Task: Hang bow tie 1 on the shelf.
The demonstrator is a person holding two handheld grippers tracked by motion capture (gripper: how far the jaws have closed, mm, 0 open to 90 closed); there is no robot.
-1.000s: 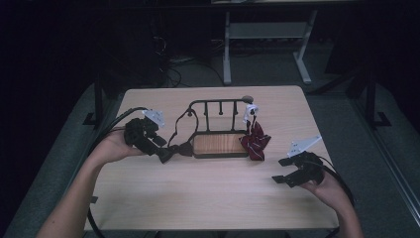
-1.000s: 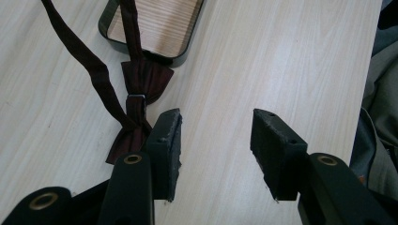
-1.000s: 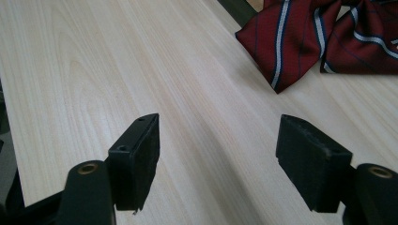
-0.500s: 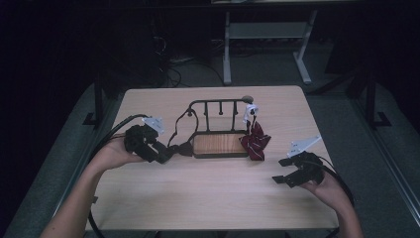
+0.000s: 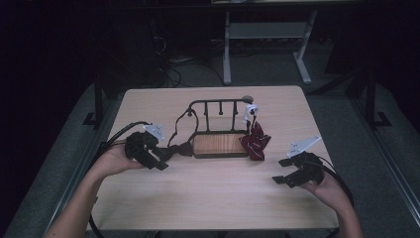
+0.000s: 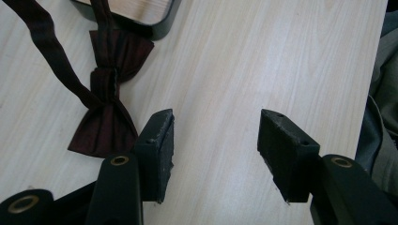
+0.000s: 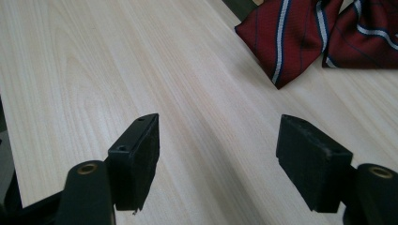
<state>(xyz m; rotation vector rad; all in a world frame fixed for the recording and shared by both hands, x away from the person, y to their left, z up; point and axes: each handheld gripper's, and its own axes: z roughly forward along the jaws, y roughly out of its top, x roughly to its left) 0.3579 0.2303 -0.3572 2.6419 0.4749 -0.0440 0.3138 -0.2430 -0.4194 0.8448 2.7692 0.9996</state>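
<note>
A dark maroon bow tie (image 5: 184, 148) lies flat on the table just left of a black rack with a wooden base (image 5: 220, 144); its strap loops up to the rack's rail. My left gripper (image 5: 165, 157) sits low beside it. Its jaws have just been opening and nothing is between them. In the left gripper view the bow tie (image 6: 110, 96) rests against the outside of the left jaw, and the left gripper (image 6: 213, 140) is over bare wood. A red striped tie (image 5: 255, 141) hangs at the rack's right end. My right gripper (image 5: 281, 171) is open and empty, short of the striped tie (image 7: 300, 37).
A white clip (image 5: 250, 109) tops the rack's right post above the striped tie. The wooden table (image 5: 218, 198) stretches wide in front of the rack. Cables trail from both grippers off the table's sides. A metal stand (image 5: 267, 44) is on the floor beyond.
My left gripper has sunk a little toward the table and drawn back from the bow tie. The right gripper and the striped tie have stayed put.
</note>
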